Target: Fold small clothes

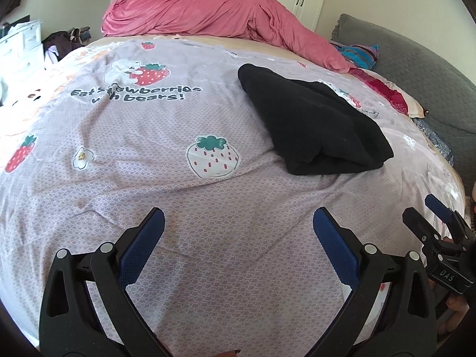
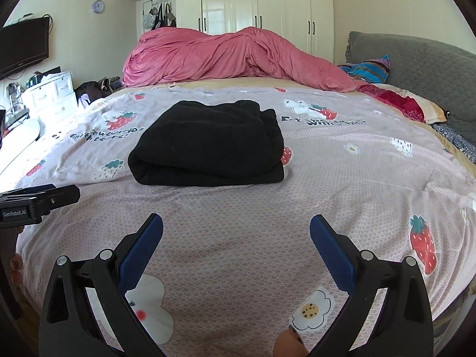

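A black garment lies folded into a thick rectangle on the strawberry-print bedsheet. In the right wrist view it sits straight ahead in the middle of the bed. My left gripper is open and empty, low over the sheet, with the garment ahead and to its right. My right gripper is open and empty, a short way in front of the garment's near edge. The right gripper also shows at the right edge of the left wrist view.
A bunched pink duvet lies across the far side of the bed. Pillows and a grey headboard are at the right. White drawers and a TV stand at the left, wardrobes behind.
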`<state>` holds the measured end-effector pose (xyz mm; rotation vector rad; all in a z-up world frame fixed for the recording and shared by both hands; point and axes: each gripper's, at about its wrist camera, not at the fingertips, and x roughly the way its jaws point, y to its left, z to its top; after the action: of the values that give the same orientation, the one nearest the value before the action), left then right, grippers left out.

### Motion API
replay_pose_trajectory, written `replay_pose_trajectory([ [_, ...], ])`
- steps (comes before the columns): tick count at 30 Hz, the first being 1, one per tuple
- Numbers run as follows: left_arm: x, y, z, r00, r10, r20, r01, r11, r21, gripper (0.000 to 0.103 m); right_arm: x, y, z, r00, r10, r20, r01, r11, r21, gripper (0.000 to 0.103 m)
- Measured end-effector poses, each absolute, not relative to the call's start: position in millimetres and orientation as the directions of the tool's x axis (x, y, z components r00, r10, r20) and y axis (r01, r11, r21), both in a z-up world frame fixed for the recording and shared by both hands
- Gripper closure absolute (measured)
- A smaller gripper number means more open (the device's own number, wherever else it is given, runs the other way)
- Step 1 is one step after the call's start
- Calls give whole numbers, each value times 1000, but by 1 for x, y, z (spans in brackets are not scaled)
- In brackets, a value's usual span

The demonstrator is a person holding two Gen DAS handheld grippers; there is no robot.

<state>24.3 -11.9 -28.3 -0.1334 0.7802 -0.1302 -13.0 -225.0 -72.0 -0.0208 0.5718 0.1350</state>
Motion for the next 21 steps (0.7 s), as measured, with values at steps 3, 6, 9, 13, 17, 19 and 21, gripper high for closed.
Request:
replay_pose_trajectory([
  [3,24,-10,-27,706,-154,-691,59,985,-160,9,-12,-227,-72,831,124,-543,-128,991,31,4],
  [6,23,-10,-26,710,-149,-688,58,986,-154,9,-12,-229,-71,831,123,-542,-122,992,39,4],
  [9,23,-8,-25,710,-151,-688,56,986,-159,9,-12,-229,-71,831,121,-543,-119,992,39,4],
  [13,23,-6,-26,707,-148,-692,50,986,-160,9,-11,-229,-71,829,124,-545,-122,992,39,4],
  [17,24,-6,-26,705,-151,-693,50,985,-164,9,-11,-230,-71,829,122,-546,-121,992,38,4],
  [19,23,-6,-26,705,-149,-694,50,986,-160,9,-11,-229,-71,829,121,-546,-120,992,37,4],
  [21,23,-7,-26,705,-149,-693,53,986,-158,9,-11,-229,-71,830,121,-545,-119,992,39,4],
])
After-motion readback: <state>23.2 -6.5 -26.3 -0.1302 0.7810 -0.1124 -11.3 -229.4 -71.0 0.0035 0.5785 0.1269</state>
